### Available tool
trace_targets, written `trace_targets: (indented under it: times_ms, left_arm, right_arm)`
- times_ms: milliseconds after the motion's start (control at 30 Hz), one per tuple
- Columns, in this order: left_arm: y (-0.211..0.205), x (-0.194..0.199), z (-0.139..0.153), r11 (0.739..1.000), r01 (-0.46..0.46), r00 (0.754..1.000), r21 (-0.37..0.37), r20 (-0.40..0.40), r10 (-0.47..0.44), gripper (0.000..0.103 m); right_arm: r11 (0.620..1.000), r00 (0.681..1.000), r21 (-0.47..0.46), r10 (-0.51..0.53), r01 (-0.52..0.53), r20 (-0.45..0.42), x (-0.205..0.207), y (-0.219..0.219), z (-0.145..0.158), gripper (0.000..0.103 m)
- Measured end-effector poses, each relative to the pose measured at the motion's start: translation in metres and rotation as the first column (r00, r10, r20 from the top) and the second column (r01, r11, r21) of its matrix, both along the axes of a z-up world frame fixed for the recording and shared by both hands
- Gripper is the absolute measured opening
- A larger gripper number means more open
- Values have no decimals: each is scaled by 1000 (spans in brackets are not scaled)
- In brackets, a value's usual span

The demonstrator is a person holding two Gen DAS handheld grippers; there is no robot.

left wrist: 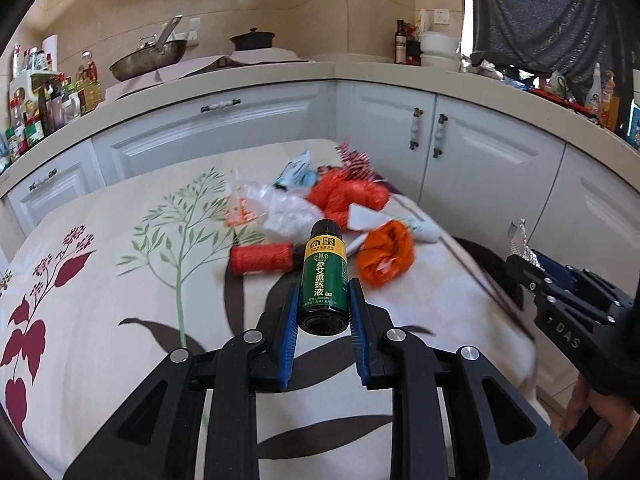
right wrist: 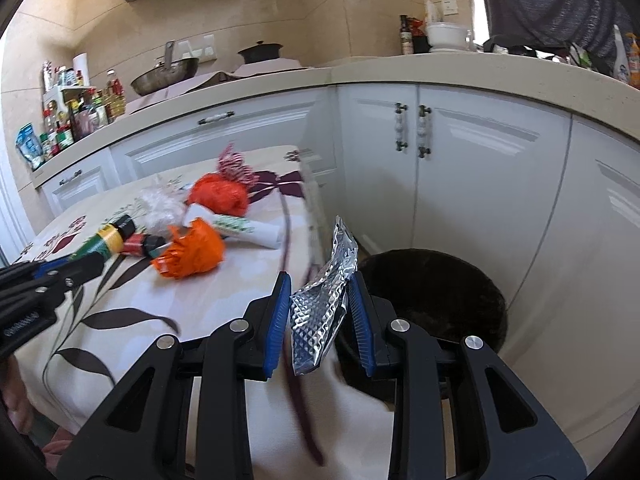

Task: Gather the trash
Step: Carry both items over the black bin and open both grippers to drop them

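Between your right gripper's fingers you are clamping a foil wrapper; left gripper is clamping a bottle. Release over the bin just ahead.

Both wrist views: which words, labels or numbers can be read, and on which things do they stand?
"参艾熏蒸液": green-and-yellow label of the small dark bottle held in the left gripper.
"DAS": black body of the right gripper.
Bottle's small print, counter bottles: too small to read.
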State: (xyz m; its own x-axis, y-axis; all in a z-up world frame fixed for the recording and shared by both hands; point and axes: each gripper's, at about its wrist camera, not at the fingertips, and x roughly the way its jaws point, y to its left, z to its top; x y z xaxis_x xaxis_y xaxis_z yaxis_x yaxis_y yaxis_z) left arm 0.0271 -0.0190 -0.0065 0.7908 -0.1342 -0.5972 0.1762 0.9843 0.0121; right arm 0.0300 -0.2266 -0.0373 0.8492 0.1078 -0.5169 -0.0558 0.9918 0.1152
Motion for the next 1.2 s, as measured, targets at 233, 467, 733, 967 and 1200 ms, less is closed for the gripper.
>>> trace_targets:
  times_ms: [233,467,733,967,1200]
  left_arm:
    - [-29,5,8,999,34,999,2,23,-34,25]
    - [-65,21,11,998,68,997,-2,28,-68,25]
    - [-119,43,8,991,132,991,-7,39,-131,25]
    - [-157,59,1,986,165,986,1,21,-165,25]
    - [-179,74,-7,988,153,988,14,-4,-153,25]
  right_arm:
    - [998,998,-22,-58,58,13,3,-30,2,29]
    - [995,996,-44,-90,91,21,11,-58,3,29]
    - [990,991,-60,-128,130,40,26,-88,3,29]
    - [987,989,-63,-144,146,45,42,-107,1,29]
    - [987,988,-61,-150,152,33,55,-122,-4,29]
